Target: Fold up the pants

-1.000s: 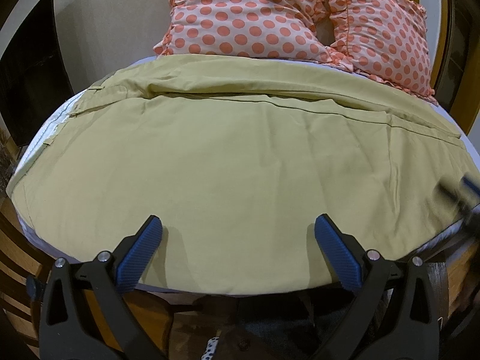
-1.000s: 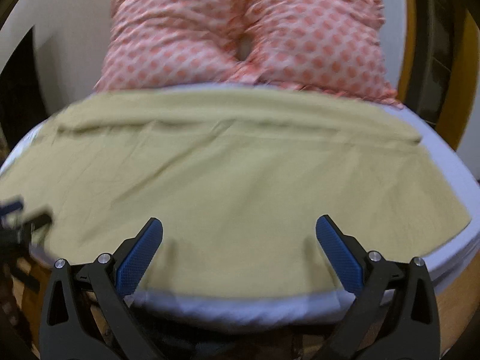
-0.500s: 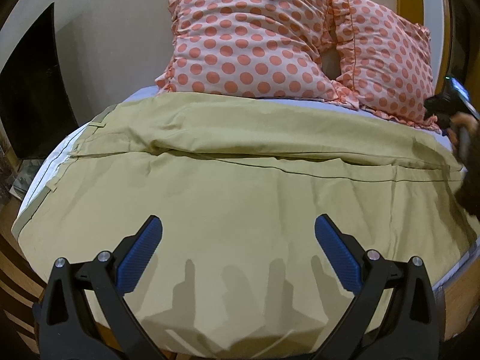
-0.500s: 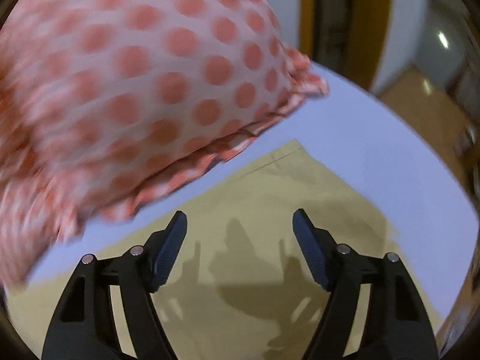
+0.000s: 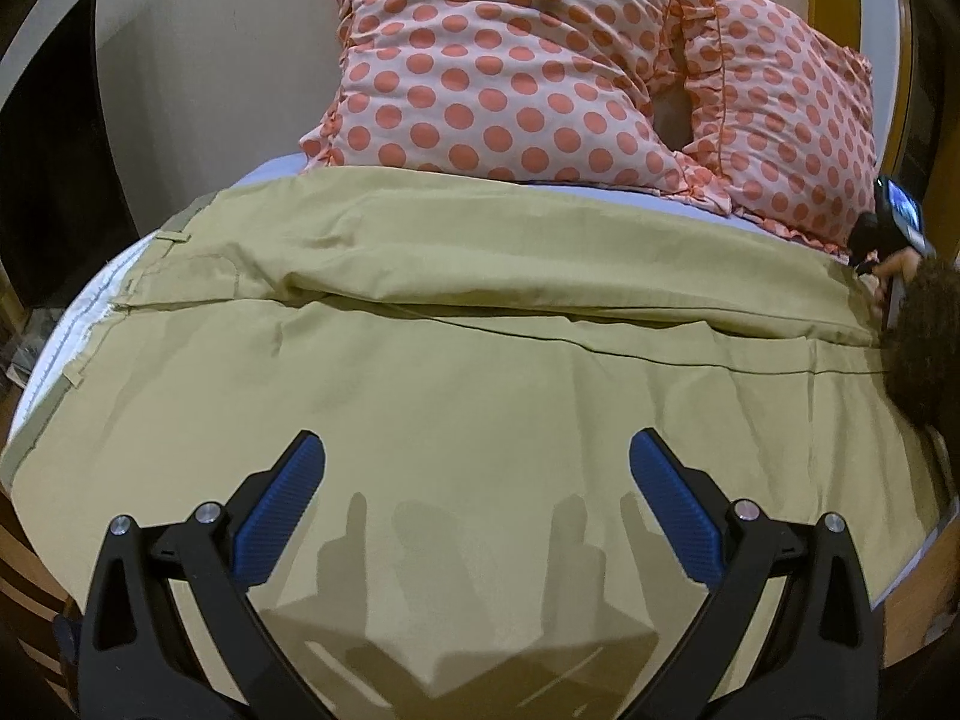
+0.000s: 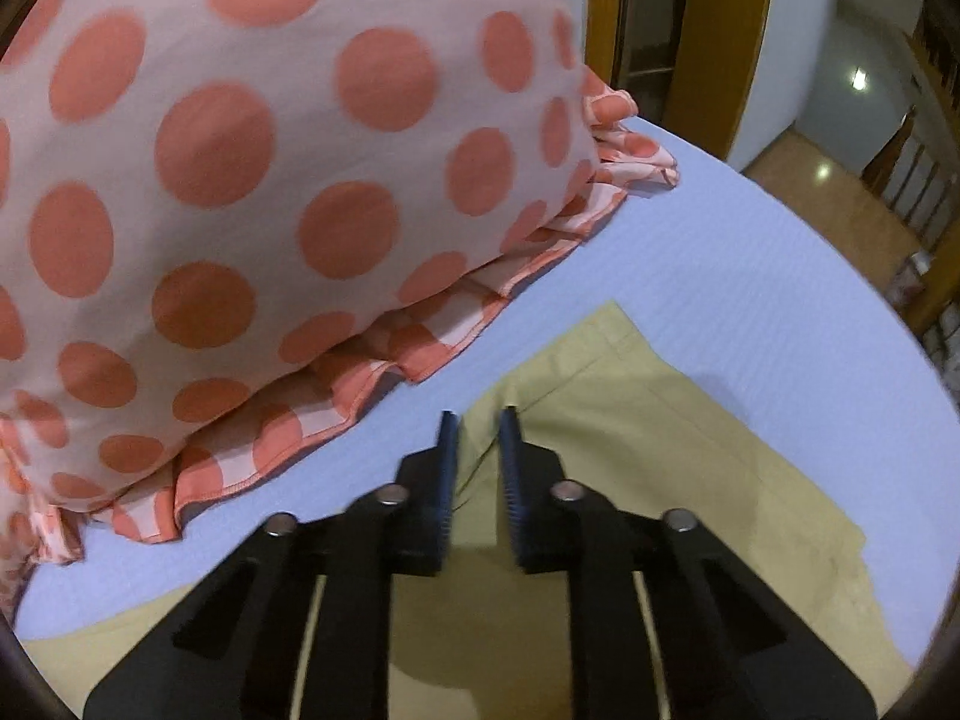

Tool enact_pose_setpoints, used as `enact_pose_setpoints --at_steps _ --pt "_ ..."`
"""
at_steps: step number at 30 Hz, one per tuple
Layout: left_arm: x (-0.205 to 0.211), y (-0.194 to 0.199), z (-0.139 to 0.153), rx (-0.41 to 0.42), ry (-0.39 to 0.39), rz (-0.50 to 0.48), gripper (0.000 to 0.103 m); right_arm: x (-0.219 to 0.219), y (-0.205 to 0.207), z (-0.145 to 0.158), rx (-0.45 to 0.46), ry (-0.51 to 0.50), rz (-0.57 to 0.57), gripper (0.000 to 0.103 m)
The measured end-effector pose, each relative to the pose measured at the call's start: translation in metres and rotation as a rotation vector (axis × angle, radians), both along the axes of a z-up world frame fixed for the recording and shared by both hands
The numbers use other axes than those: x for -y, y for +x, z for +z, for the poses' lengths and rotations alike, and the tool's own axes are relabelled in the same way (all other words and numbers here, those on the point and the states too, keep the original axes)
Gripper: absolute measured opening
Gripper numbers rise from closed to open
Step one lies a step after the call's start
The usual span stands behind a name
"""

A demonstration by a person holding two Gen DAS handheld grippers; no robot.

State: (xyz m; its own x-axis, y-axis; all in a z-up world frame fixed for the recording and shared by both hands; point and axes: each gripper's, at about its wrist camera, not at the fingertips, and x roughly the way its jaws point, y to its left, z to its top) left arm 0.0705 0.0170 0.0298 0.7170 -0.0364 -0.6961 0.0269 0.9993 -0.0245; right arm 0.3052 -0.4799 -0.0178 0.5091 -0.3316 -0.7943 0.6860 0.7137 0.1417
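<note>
Khaki pants [image 5: 468, 396] lie spread flat across the bed, waistband at the left, legs running right. My left gripper [image 5: 474, 480] is open and empty, hovering over the near edge of the pants. My right gripper [image 6: 477, 444] has its jaws nearly closed around the far edge of a pant leg [image 6: 600, 396] near the hem corner, with a narrow gap left between the pads. The right gripper's body also shows at the far right of the left wrist view [image 5: 900, 222].
Two pink pillows with orange dots [image 5: 540, 60] lean at the head of the bed; one pillow [image 6: 240, 180] is just left of my right gripper. A pale blue sheet [image 6: 750, 276] covers the bed. A wooden door frame [image 6: 720, 30] and floor lie beyond.
My right gripper went to the far right hem and its jaws have closed down from wide open to a narrow gap over the fabric edge. My left gripper moved forward over the pants.
</note>
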Motion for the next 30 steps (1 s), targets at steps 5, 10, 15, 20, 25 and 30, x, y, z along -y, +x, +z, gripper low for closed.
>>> enact_pose_setpoints --at_steps 5,10,15,20,25,30 --pt "-0.01 -0.007 0.005 0.016 -0.035 0.014 0.101 0.026 -0.037 0.01 0.257 0.193 0.015 0.004" --pt "-0.033 -0.021 0.016 0.077 -0.119 0.025 0.101 0.029 -0.146 0.044 0.52 0.265 0.124 0.004" --pt "-0.053 -0.021 0.033 0.122 -0.226 -0.035 0.101 -0.007 -0.287 0.019 0.586 0.42 0.138 0.004" --pt "-0.066 -0.012 0.05 0.161 -0.348 -0.084 0.101 -0.007 -0.299 -0.013 0.497 0.561 0.127 0.022" --pt "-0.074 0.003 0.056 0.144 -0.398 -0.06 0.101 -0.008 -0.291 -0.012 0.476 0.532 0.107 0.05" --pt "-0.084 0.046 0.056 0.085 -0.453 -0.03 0.101 0.004 -0.296 -0.032 0.517 0.595 0.076 0.002"
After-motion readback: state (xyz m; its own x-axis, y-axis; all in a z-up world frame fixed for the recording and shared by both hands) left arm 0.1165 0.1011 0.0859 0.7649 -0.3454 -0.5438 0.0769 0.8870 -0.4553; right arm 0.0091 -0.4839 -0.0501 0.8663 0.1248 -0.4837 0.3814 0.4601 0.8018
